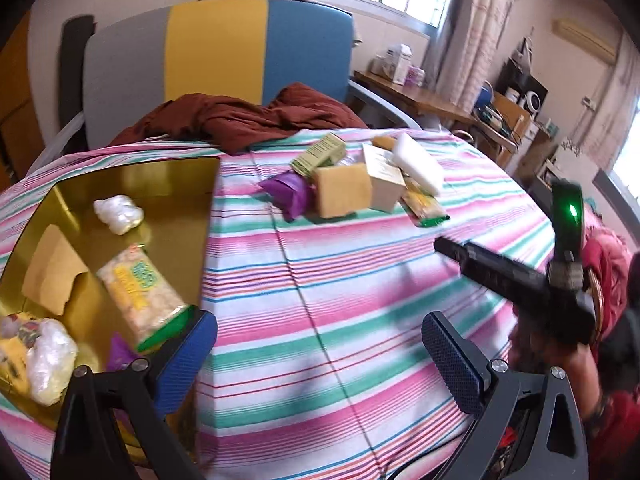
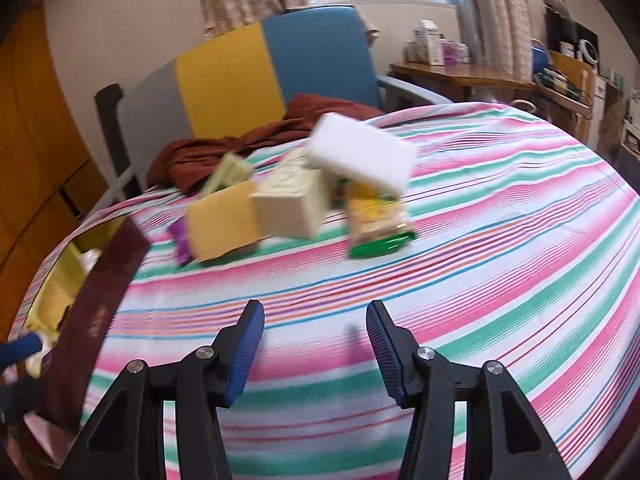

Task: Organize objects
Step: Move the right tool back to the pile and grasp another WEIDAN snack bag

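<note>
A loose pile lies on the striped tablecloth (image 1: pixel 340 280): a green box (image 1: pixel 318 154), a purple packet (image 1: pixel 290 192), a tan cardboard box (image 1: pixel 344 190), a beige box (image 2: pixel 292 204), a white foam block (image 2: pixel 360 152) and a yellow-green snack packet (image 2: pixel 376 216). At the left stands a gold-lined box (image 1: pixel 176 184) holding a rice-cracker packet (image 1: pixel 140 292), a white wad (image 1: pixel 118 208), a cardboard piece (image 1: pixel 52 268) and a plastic bag (image 1: pixel 52 356). My left gripper (image 1: pixel 320 360) is open and empty beside that box. My right gripper (image 2: pixel 316 352) is open and empty, short of the pile.
A brown cloth (image 1: pixel 240 116) lies at the table's far edge before a grey, yellow and blue chair (image 1: pixel 216 40). The box's dark red outer wall (image 2: pixel 100 300) stands left of my right gripper. A person's red sleeve (image 1: pixel 608 272) is at the right edge.
</note>
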`<control>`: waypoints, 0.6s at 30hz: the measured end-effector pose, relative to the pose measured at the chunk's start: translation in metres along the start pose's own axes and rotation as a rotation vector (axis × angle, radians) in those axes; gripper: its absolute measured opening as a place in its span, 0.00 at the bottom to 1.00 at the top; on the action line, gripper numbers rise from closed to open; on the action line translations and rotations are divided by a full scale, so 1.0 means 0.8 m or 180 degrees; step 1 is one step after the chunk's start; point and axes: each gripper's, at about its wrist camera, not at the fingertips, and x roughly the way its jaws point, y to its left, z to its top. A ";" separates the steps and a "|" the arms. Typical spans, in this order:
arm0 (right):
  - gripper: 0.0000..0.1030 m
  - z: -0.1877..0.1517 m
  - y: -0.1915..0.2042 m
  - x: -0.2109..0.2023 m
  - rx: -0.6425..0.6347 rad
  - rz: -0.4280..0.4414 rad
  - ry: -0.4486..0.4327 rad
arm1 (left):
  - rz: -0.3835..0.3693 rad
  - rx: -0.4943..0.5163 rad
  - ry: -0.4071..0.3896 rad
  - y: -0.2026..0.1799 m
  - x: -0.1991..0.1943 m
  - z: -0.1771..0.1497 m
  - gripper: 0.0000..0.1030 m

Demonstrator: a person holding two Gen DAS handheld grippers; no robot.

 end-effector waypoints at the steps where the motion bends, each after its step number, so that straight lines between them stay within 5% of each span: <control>1: 0.55 0.006 -0.009 0.004 0.0030 -0.0048 0.0005 | -0.0003 0.0006 0.0013 -0.002 0.002 0.000 1.00; 5: 0.63 0.029 -0.029 0.019 0.0045 -0.0096 0.0021 | 0.0013 0.0034 0.0069 -0.010 0.012 -0.002 1.00; 18: 0.64 0.076 -0.036 0.089 -0.0197 -0.0284 0.0200 | 0.0000 0.0134 0.0169 -0.025 0.033 -0.006 1.00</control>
